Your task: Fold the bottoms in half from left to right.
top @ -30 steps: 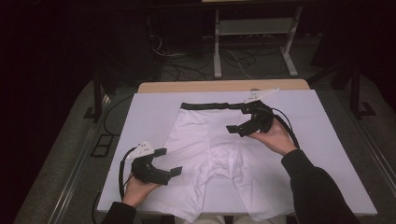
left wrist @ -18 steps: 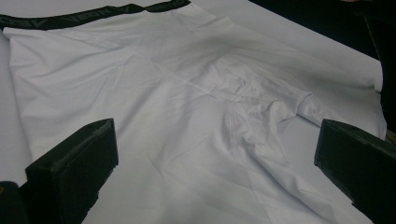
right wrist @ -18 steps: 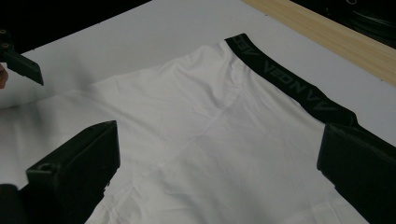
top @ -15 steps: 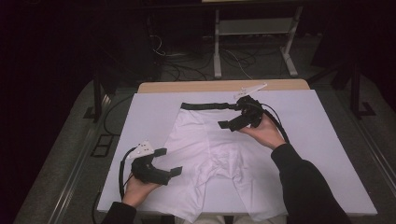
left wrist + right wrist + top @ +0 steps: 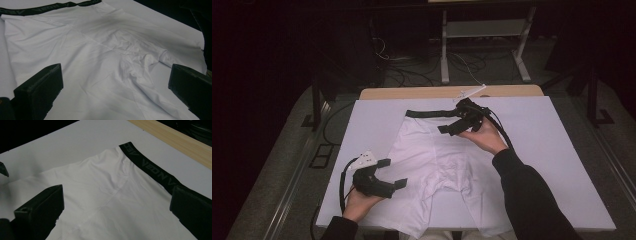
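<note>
Approach step: both sets of jaws open, right gripper (image 5: pixel 451 125) over the shorts' (image 5: pixel 432 165) waistband (image 5: pixel 429 113), left gripper (image 5: pixel 393 173) at the leg. Next, I'd guess: lower, pinch the fabric.

— What carries everything?
— A rectangular surface (image 5: pixel 562 165) under a white cover, its pale wooden edge bare along the far side.
— And on it?
— White fabric shorts with a black waistband (image 5: pixel 432 165), spread flat.
</note>
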`<act>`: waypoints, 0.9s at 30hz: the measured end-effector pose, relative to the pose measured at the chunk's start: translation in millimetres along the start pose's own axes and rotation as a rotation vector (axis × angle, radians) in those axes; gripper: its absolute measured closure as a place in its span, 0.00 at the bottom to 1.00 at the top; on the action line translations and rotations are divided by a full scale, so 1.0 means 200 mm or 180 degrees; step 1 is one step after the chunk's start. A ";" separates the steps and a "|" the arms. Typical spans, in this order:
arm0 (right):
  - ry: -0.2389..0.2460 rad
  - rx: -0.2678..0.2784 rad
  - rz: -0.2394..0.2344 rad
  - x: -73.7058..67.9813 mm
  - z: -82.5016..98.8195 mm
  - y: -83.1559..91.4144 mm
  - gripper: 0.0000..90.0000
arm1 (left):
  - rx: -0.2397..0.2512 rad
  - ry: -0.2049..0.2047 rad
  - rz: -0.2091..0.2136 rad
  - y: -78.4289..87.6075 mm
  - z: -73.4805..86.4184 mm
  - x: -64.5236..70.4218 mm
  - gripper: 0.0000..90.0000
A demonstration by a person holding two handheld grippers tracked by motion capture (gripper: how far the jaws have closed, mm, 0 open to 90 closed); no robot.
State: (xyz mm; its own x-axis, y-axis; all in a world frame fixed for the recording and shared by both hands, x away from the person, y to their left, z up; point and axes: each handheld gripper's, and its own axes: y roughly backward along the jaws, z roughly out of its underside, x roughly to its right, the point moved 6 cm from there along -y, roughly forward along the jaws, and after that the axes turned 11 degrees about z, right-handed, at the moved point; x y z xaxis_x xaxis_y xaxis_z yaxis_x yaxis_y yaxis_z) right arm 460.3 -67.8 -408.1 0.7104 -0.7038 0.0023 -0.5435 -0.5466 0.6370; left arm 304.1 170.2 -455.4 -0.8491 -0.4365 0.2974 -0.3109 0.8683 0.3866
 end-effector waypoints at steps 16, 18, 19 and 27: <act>0.0062 -0.0025 -0.0024 -0.05 -0.11 -0.14 0.00 | 0.0011 0.0010 0.0004 0.00 0.00 0.00 0.00; 0.0074 -0.0041 -0.0035 -0.06 -0.12 -0.16 0.00 | 0.0011 0.0008 0.0006 0.00 0.00 0.00 0.00; 0.0084 -0.0046 -0.0035 -0.07 -0.12 -0.17 0.00 | 0.0011 0.0009 0.0007 0.00 0.00 0.00 0.00; 0.0107 -0.0064 -0.0090 -0.12 -0.16 -0.27 0.00 | 0.0014 0.0007 0.0010 0.00 0.00 0.00 0.00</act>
State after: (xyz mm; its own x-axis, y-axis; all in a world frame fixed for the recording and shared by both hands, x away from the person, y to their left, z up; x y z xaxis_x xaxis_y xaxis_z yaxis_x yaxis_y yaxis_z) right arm 486.5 -8.2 -418.0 0.7402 -0.6723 0.0098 -0.5142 -0.5566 0.6525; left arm 304.6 170.2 -455.1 -0.8492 -0.4343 0.3004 -0.3102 0.8707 0.3818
